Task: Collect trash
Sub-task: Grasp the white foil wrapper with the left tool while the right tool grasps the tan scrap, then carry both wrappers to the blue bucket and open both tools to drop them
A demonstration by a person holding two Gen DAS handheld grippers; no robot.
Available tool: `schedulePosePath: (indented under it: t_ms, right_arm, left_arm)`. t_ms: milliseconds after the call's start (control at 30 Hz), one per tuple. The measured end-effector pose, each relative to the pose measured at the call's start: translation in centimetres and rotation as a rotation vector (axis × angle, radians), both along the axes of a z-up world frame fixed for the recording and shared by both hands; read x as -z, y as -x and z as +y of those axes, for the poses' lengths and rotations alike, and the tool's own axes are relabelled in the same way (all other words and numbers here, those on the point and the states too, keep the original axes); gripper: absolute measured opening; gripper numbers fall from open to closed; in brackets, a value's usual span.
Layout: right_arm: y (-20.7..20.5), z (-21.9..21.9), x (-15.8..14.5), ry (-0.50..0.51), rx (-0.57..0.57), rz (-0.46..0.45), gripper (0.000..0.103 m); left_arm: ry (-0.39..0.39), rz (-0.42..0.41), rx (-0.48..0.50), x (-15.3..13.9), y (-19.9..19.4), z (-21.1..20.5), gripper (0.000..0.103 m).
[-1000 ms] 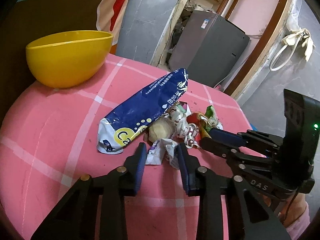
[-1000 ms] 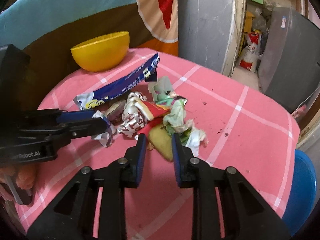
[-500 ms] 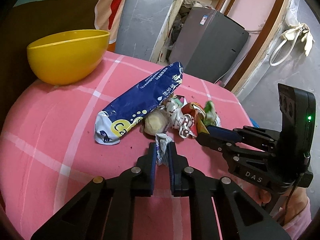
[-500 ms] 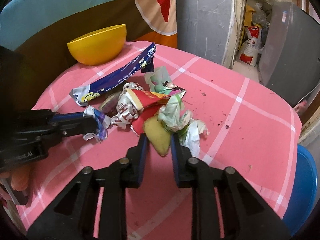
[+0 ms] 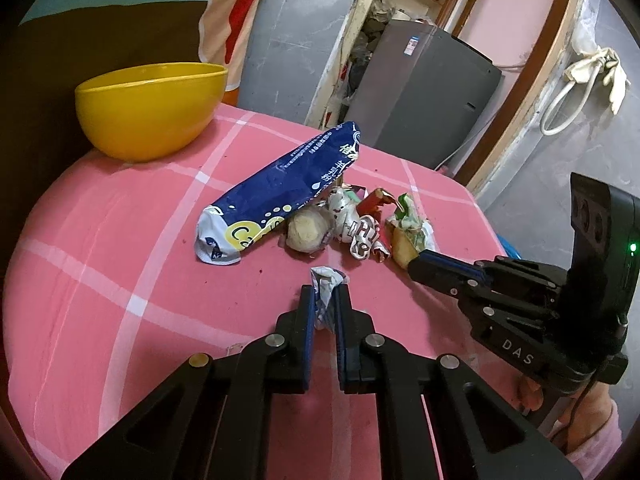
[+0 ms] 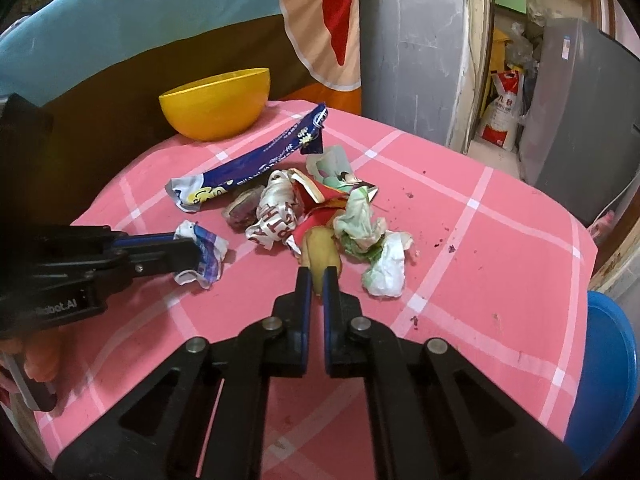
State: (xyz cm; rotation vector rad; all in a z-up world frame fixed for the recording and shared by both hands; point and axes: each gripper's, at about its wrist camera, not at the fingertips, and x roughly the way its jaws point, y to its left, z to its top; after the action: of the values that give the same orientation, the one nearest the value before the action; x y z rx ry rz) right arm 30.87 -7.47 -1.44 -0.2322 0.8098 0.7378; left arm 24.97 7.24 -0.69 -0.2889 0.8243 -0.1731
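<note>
A heap of trash lies on the pink checked tablecloth (image 5: pixel 120 264): a long blue wrapper (image 5: pixel 280 192), a red and white wrapper (image 6: pixel 276 216), green and white crumpled paper (image 6: pixel 360 224). My left gripper (image 5: pixel 325 296) is shut on a small blue and white crumpled wrapper (image 5: pixel 325 280), pulled a little clear of the heap; it also shows in the right wrist view (image 6: pixel 204 252). My right gripper (image 6: pixel 317 276) is shut on a yellow peel (image 6: pixel 320 248) at the heap's near edge.
A yellow bowl (image 5: pixel 150 116) stands at the far left of the table. A blue stool or bin (image 6: pixel 604 364) sits beside the table's right edge. A grey appliance (image 5: pixel 424 92) stands behind the table.
Both grippers went from open to shut: the left on the small crumpled wrapper, the right on the yellow peel. The left has drawn its wrapper back from the heap.
</note>
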Motion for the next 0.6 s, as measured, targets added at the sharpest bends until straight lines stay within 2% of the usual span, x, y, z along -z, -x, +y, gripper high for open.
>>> schedulePosePath:
  t_ms: [267, 400, 600]
  right_arm:
    - [1.1, -0.3, 0.0, -0.019, -0.017, -0.003, 0.064]
    - [1.6, -1.1, -0.4, -0.067, -0.005, -0.011, 0.064]
    - [2.9, -2.3, -1.8, -0.148, 0.006, -0.066, 0.064]
  left_arm:
    - [0.001, -0.019, -0.02, -0.7, 0.8, 0.7, 0.007]
    - [-0.005, -0.04, -0.027, -0.9, 1.5, 0.7, 0.007]
    - [-0.016, -0.125, -0.023, -1.9, 2.6, -0.1, 0.007]
